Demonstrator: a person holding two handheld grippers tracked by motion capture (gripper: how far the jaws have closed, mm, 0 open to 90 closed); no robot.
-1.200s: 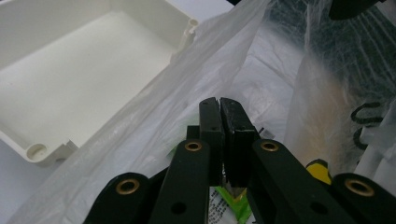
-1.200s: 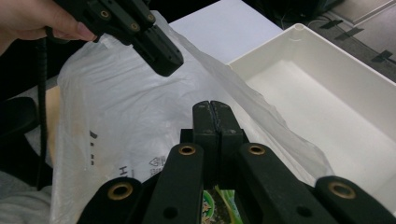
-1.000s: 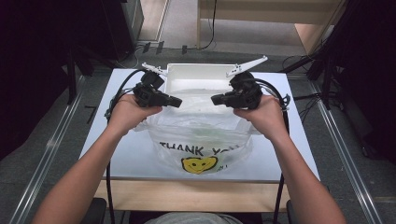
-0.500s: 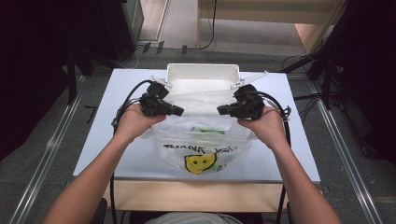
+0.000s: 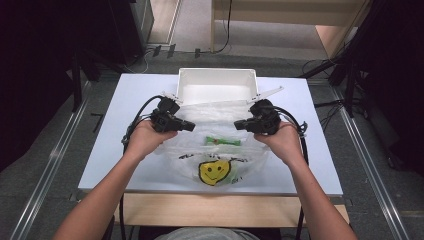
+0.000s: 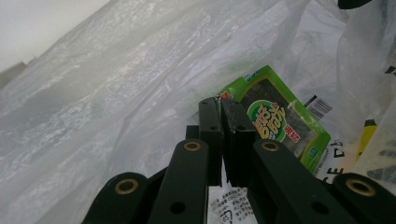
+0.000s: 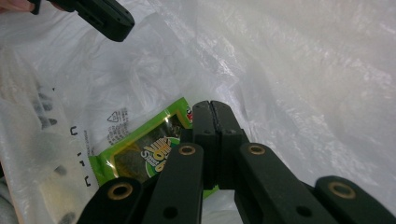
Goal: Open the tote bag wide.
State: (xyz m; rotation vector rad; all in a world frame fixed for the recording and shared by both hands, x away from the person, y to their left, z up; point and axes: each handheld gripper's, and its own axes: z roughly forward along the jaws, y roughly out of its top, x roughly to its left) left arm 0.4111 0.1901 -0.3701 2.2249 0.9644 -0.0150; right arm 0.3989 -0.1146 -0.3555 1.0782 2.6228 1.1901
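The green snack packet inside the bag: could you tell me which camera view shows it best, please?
The left gripper view: the green snack packet lies close, its label and barcode visible. The right gripper view partly hides it behind the jaws; the high view shows a small green strip through the plastic bag.

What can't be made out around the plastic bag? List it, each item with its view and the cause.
- Green snack packet, high view: label too small, veiled by plastic bag.
- Bag film between the left gripper jaws, left gripper view: hidden by the closed jaws.
- Right gripper, right gripper view: same.
- White bin floor, high view: near part covered by bag.
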